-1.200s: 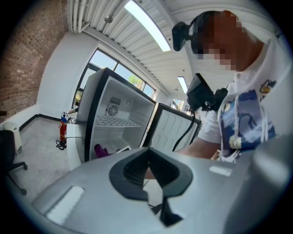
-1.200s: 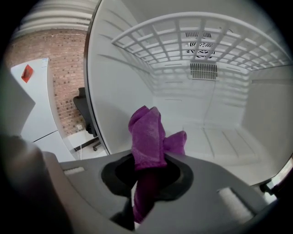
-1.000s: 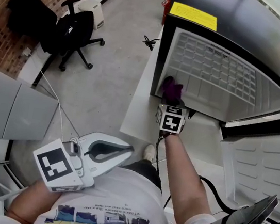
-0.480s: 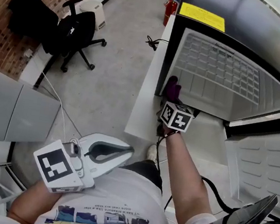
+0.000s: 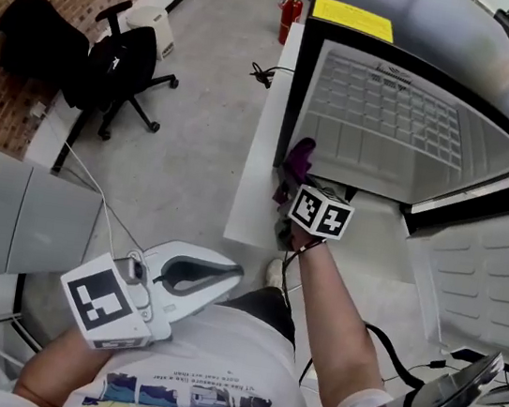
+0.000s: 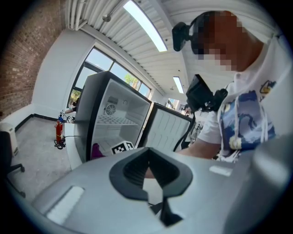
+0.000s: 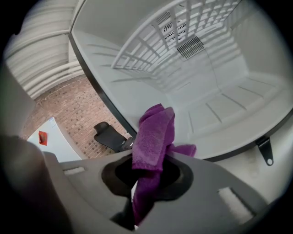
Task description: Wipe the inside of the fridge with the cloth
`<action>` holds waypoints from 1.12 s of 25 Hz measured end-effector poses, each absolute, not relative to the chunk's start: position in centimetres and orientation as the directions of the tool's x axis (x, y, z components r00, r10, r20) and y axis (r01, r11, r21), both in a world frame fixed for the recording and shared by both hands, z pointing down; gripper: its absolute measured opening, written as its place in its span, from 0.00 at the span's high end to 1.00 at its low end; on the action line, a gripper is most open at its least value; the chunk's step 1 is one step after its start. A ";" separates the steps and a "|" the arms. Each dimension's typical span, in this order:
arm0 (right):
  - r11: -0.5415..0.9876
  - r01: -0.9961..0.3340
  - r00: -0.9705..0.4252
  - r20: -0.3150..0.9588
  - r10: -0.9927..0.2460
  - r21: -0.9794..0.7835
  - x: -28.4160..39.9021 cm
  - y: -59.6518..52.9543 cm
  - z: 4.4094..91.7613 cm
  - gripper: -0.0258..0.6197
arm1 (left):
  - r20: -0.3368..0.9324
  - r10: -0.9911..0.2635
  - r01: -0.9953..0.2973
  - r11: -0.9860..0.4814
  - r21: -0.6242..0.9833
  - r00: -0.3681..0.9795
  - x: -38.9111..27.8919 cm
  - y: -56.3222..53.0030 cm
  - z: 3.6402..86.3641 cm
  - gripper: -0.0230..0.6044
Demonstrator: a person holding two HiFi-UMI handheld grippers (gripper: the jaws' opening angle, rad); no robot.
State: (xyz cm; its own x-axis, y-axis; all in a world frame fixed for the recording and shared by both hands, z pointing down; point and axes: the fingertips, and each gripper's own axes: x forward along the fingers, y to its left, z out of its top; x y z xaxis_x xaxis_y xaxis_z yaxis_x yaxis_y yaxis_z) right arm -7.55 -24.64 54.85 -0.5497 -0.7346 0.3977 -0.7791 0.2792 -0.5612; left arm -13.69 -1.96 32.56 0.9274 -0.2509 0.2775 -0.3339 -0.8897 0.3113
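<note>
The fridge (image 5: 390,123) stands open, its white inside and wire shelf (image 7: 183,41) showing in the right gripper view. My right gripper (image 5: 297,187) is at the lower left front edge of the fridge opening, its marker cube (image 5: 321,214) just behind. It is shut on the purple cloth (image 5: 297,160), which sticks out past the jaws (image 7: 153,132) against the fridge's left side. My left gripper (image 5: 233,268) is held low by my body, far from the fridge, shut with nothing in it (image 6: 147,151).
The fridge door (image 5: 489,280) hangs open at the right. The fridge sits on a white plinth (image 5: 256,179). A black office chair (image 5: 114,63), a red fire extinguisher (image 5: 288,13), a floor cable (image 5: 260,71) and a grey cabinet (image 5: 7,208) lie to the left.
The right gripper has shifted the cloth a little left along the fridge's front lower edge and its cube has turned. The left gripper has stayed put.
</note>
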 end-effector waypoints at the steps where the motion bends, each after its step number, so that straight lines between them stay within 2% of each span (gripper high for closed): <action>1: 0.285 -0.775 -0.553 0.388 -0.737 -0.563 -7.6 -24.3 54.3 0.87 | 0.268 -0.243 -0.323 -0.893 0.313 0.932 -13.7 -1.9 32.5 0.96; 9: 0.315 -0.809 -0.513 0.336 -0.790 -0.496 -7.0 -21.8 49.9 0.87 | 0.240 -0.174 -0.246 -0.918 0.312 0.955 -14.0 -0.8 32.1 0.96; 16: 0.275 -0.886 -0.399 0.309 -0.863 -0.374 -3.3 -18.7 45.8 0.87 | 0.212 -0.073 -0.137 -0.942 0.307 0.974 -13.5 0.3 32.0 0.96; 21: 0.196 -0.942 -0.269 0.264 -0.926 -0.272 1.2 -15.8 41.2 0.87 | 0.187 0.003 -0.049 -0.962 0.270 0.982 -12.3 0.4 31.3 0.96; 28: 0.031 -0.987 -0.064 0.211 -0.975 -0.157 10.6 -11.1 35.4 0.87 | 0.185 0.103 0.068 -0.980 0.186 0.977 -7.1 -0.4 31.0 0.96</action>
State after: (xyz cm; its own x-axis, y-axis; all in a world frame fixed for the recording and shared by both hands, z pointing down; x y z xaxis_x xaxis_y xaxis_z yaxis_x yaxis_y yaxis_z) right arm 10.56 -11.09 35.42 -0.0642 -0.9754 0.2109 -0.9871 0.0311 -0.1569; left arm -7.07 -0.43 31.01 0.9772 0.1033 0.1853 0.0683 -0.9801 0.1864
